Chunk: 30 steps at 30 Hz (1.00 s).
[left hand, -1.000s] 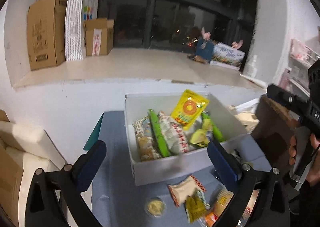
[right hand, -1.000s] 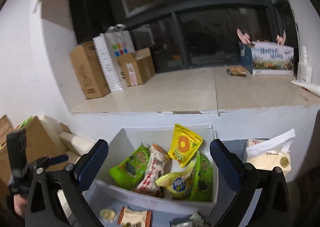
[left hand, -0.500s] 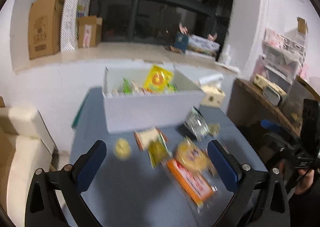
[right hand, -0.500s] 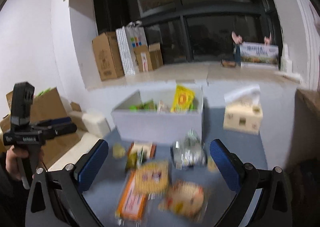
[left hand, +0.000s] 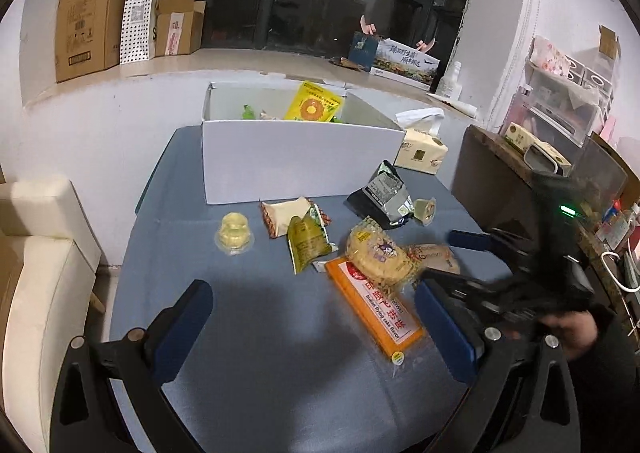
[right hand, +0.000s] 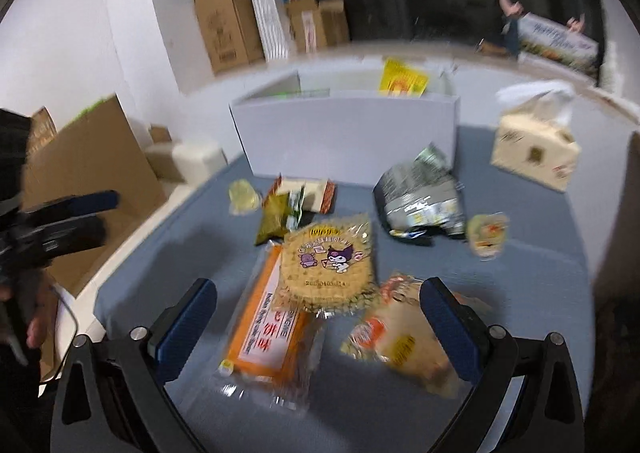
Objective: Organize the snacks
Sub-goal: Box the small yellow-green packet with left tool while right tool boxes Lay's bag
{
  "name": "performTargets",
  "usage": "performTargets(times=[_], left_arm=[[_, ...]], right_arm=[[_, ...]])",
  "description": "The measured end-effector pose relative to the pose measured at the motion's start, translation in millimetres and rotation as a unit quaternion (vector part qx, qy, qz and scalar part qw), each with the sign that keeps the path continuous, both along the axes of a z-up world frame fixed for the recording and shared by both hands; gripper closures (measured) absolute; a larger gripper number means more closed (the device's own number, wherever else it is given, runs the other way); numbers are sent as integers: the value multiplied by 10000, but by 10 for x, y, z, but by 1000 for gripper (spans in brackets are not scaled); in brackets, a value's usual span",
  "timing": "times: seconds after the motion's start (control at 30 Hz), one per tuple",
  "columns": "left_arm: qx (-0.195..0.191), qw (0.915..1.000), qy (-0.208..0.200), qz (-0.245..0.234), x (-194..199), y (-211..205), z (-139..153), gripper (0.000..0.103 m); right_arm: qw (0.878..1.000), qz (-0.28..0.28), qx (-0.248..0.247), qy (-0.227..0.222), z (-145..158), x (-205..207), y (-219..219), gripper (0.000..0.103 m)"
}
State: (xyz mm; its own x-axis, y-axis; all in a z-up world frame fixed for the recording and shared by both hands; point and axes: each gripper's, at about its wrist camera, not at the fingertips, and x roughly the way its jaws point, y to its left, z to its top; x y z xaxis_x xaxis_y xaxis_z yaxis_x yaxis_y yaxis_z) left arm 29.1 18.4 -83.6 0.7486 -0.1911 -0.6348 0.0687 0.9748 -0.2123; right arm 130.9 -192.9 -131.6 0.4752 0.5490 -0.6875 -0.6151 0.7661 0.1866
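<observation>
A: Left wrist view: the left gripper (left hand: 316, 329) is held wide apart above the blue table (left hand: 248, 373), nothing clamped between the pads. The white box (left hand: 296, 165) is seen at the far end, a yellow sunflower packet (left hand: 314, 103) standing inside it.

B: Loose snacks?

A: Scattered in front of the box. A jelly cup (left hand: 235, 238) is placed left, a cream cracker packet (left hand: 286, 213) just beside it, an olive green pouch (left hand: 306, 243) overlapping that packet. A round cookie pack (left hand: 378, 255) is laid partly over the orange flat pack (left hand: 376, 307). A silver bag (left hand: 386, 197) and a small pudding cup (left hand: 425, 210) are set to the right, near the tissue box (left hand: 420, 151).

B: Right wrist view?

A: Blurred. The right gripper (right hand: 318, 329) is also spread open, empty, held over the orange flat pack and a bun packet (right hand: 404, 337). Contact with either cannot be told.
</observation>
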Motion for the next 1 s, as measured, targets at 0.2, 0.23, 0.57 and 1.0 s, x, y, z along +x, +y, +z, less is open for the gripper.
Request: performTargets(times=[0.2,0.23,0.57,1.0], left_arm=[[-97,9999,30,103,-28,136,-50,0],[-123,9999,36,107,-28,156,-62,0],[-157,9992,303,198,115,150,-243,0],[-38,9967,795,152,1095,-356,-469,0]], right_arm=[[9982,41,-382,465,-273,443,373,0],[9976,55,-511,463,-302,468,428,0],[9982,217,-436,339,-223,379,471,25],[9972,-459,438,-385,576,-344,-455,25]])
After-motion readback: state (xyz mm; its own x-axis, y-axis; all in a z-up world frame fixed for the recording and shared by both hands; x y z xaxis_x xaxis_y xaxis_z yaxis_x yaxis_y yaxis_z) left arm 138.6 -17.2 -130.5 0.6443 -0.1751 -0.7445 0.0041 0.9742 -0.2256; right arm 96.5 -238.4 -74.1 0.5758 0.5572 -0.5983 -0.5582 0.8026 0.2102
